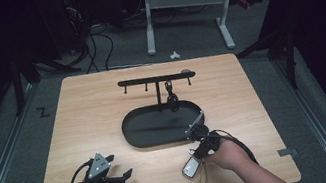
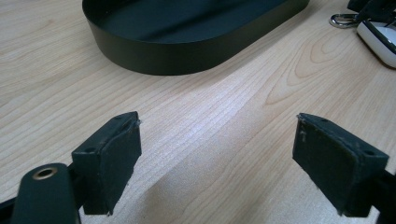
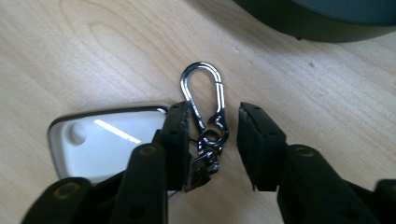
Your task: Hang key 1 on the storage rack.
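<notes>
In the right gripper view, the white key fob [image 3: 100, 140] is partly covered by the left jaw of the right gripper [image 3: 212, 140]. Its lower part is cut off behind the jaw arm. The swivel link below the carabiner clip [image 3: 201, 95] is dark and tangled; its form cannot be resolved. The black tray [image 3: 322, 18] is cut off by the top edge.

In the left gripper view, the tray's far end runs past the top edge, and the fob and clip are cut off at the upper right corner.

In the high view, the item [image 1: 172, 101] hanging from the hook rack [image 1: 154, 78] is too small to identify. The person's forearms are cut off at the bottom edge.
</notes>
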Tool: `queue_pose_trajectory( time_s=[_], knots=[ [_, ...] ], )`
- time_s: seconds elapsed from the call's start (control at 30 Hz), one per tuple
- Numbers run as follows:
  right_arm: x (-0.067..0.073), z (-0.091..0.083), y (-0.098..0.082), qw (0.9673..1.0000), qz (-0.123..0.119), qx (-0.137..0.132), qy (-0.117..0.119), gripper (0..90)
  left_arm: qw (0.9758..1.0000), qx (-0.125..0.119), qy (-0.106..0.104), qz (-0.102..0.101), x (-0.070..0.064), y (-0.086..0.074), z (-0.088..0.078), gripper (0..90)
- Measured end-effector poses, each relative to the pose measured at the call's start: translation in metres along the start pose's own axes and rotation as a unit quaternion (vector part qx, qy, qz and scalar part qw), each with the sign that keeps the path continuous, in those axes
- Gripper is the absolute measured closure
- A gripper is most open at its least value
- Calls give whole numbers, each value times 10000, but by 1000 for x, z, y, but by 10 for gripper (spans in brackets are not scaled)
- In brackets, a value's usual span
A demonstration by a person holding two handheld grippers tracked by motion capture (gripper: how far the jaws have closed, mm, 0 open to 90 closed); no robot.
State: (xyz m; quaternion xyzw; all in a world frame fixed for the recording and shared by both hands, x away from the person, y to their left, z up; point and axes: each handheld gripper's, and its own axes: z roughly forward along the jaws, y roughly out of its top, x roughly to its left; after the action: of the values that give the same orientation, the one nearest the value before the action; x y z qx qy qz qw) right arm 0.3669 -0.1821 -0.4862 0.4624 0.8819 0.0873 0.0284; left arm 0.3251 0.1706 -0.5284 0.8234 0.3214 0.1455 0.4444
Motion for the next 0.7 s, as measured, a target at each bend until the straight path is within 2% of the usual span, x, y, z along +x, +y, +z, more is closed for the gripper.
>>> queue_pose_trajectory(
  time_s=[0.23, 0.3, 0.37, 0.57, 0.7],
  knots=[
    [1, 4, 3, 9999, -96, 48, -71, 607, 10000, -5, 2, -3, 0, 0, 0, 159],
    [3, 4, 2, 9998, -107, 29, -192, 656, 10000, -4, -4, -3, 0, 0, 0, 159],
    [4, 4, 2, 9997, -157, 20, -204, 710, 10000, -2, -2, 1, 0, 0, 0, 159],
    [4, 4, 1, 9994, -264, -5, -210, 752, 10000, 10, -12, 3, 0, 0, 0, 159],
    [5, 4, 0, 9990, -332, -66, -295, 757, 10000, 23, -15, -1, 0, 0, 0, 159]
  ],
)
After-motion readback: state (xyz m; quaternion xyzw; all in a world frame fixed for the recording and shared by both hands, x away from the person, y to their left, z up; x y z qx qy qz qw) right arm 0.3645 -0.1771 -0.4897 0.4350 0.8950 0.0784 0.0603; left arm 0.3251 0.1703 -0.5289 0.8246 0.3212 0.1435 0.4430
